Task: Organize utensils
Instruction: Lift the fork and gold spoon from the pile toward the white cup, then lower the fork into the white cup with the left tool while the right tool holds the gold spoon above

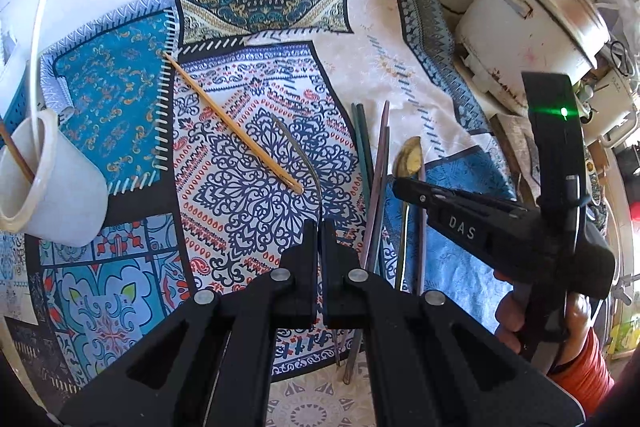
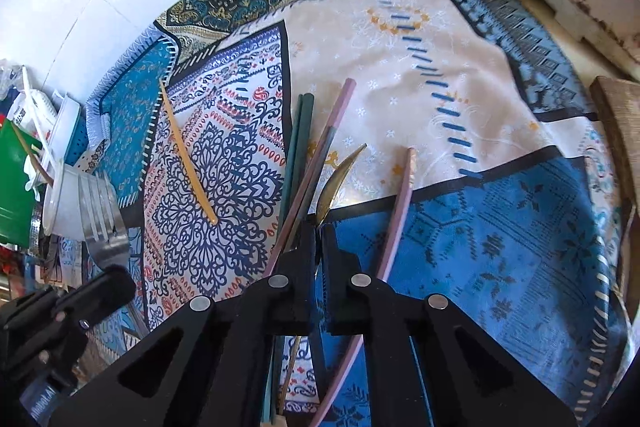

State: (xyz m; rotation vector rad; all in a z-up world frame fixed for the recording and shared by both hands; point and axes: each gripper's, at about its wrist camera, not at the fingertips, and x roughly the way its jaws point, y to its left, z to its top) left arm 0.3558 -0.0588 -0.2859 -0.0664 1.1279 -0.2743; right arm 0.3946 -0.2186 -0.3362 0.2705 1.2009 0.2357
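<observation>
Left wrist view, reading from left to right with the patterned cloth (image 1: 256, 163) as the landmark. A white cup (image 1: 52, 183) sits at the cloth's left edge with one brown stick standing in it. A tan chopstick (image 1: 232, 123) lies diagonally across the cloth's middle. My left tongs (image 1: 319, 227) are pressed together on the thin handle of a metal utensil (image 1: 304, 151), which curves up over the cloth's centre; its head end is seen edge-on. A bundle of green and mauve chopsticks (image 1: 374, 179) lies right of centre. My right tongs (image 1: 400, 185) reach in at the cloth's right side beside a gold spoon (image 1: 410, 155). A white rice cooker (image 1: 532, 27) stands past the cloth's right edge.

Right wrist view: my right tongs (image 2: 319, 227) are pinched together on the gold spoon's (image 2: 338, 183) neck.
</observation>
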